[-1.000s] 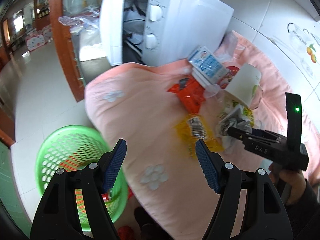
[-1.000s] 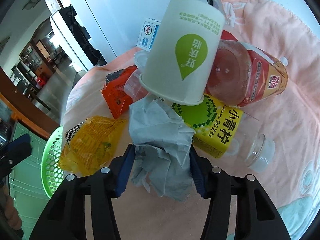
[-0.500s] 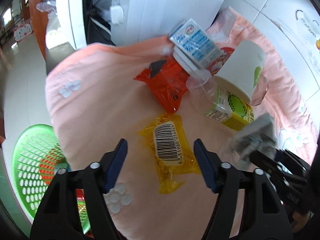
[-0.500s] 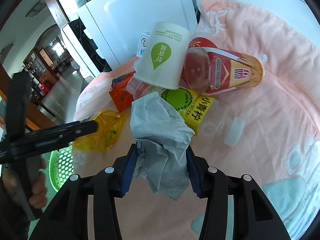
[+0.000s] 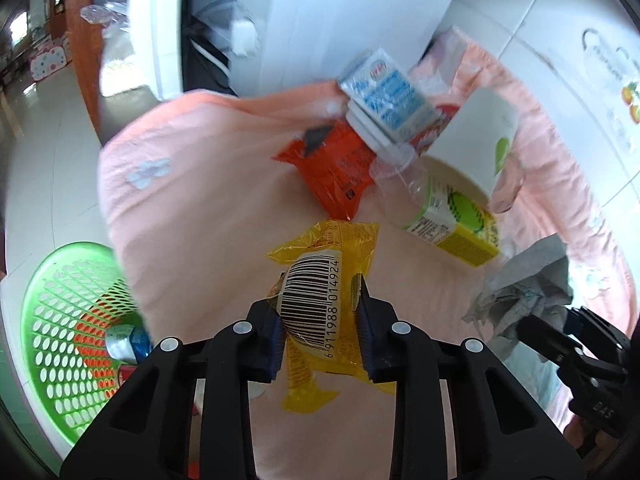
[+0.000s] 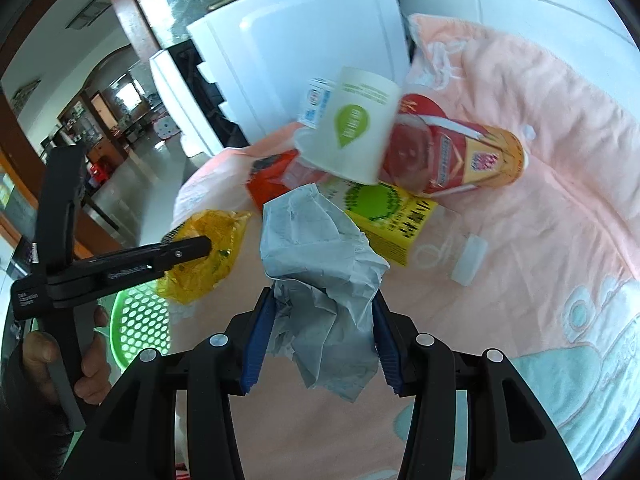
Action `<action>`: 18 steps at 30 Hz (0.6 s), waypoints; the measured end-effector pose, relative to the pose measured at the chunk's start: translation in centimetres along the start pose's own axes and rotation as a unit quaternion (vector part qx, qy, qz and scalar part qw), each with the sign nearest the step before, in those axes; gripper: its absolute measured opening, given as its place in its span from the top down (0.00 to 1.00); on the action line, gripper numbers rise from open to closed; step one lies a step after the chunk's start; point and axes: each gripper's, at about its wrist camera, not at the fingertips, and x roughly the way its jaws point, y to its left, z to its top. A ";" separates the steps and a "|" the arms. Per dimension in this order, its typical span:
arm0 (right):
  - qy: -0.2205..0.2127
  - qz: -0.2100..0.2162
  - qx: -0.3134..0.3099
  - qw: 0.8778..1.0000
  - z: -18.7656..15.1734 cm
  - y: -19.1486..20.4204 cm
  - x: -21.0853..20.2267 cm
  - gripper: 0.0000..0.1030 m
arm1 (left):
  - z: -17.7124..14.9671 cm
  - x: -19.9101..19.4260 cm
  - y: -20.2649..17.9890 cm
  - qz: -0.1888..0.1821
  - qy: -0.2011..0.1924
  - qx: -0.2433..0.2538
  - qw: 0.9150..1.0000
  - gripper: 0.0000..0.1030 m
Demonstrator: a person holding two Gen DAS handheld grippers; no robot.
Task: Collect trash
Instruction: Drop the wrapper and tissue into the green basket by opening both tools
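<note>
Over pink blanket (image 5: 208, 208): left gripper (image 5: 320, 320) clamped on yellow wrapper (image 5: 328, 280), right gripper (image 6: 322, 332) clamped on crumpled tissue (image 6: 320, 264); carry both squarely over green basket (image 5: 60, 320) before letting go.

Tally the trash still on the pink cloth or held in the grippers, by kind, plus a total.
Wrappers: 2, the yellow wrapper in the left gripper, the orange wrapper.
Bottles: 2, the yellow-labelled bottle, the red-labelled bottle.
Milk carton: 1
Paper cup: 1
Crumpled tissue in the right gripper: 1
Total: 7
</note>
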 end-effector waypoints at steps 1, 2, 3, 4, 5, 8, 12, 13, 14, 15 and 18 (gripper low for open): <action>0.000 0.004 -0.003 1.000 0.0 0.3 -0.1 0.55 | -0.2 -1.0 0.6 0.001 -0.009 -0.004 1.000 0.72; -0.001 0.010 -0.008 1.000 0.2 1.0 -0.1 0.55 | -0.4 -2.0 1.2 0.004 -0.018 -0.009 1.000 0.72; -0.001 0.015 -0.014 1.000 0.2 1.6 -0.1 0.55 | -0.6 -2.9 1.7 0.009 -0.025 -0.013 1.000 0.72; -0.001 0.018 -0.019 1.000 0.3 2.1 -0.1 0.55 | -0.8 -3.9 2.5 0.015 -0.034 -0.018 0.999 0.72; -0.001 0.025 -0.028 0.999 0.5 3.0 0.0 0.55 | -1.0 -5.0 3.5 0.021 -0.044 -0.026 0.998 0.72; 0.001 0.039 -0.045 0.998 0.6 4.9 0.5 0.55 | -1.9 -7.9 6.5 0.048 -0.065 -0.045 0.996 0.72; 0.009 0.063 -0.070 0.996 0.9 8.0 1.5 0.55 | -3.2 -9.8 10.6 0.091 -0.072 -0.069 0.991 0.72; 0.011 0.068 -0.075 0.995 1.0 8.6 1.8 0.55 | -3.6 -10.1 11.7 0.099 -0.070 -0.079 0.989 0.72; 0.013 0.073 -0.079 0.994 1.1 9.2 2.0 0.55 | -3.9 -10.2 12.8 0.108 -0.067 -0.088 0.988 0.72; 0.015 0.079 -0.087 0.993 1.3 10.2 2.4 0.54 | -4.5 -10.3 14.2 0.118 -0.063 -0.101 0.986 0.72; 0.022 0.090 -0.105 0.990 1.5 12.3 3.3 0.54 | -5.9 -10.3 17.3 0.132 -0.049 -0.130 0.982 0.71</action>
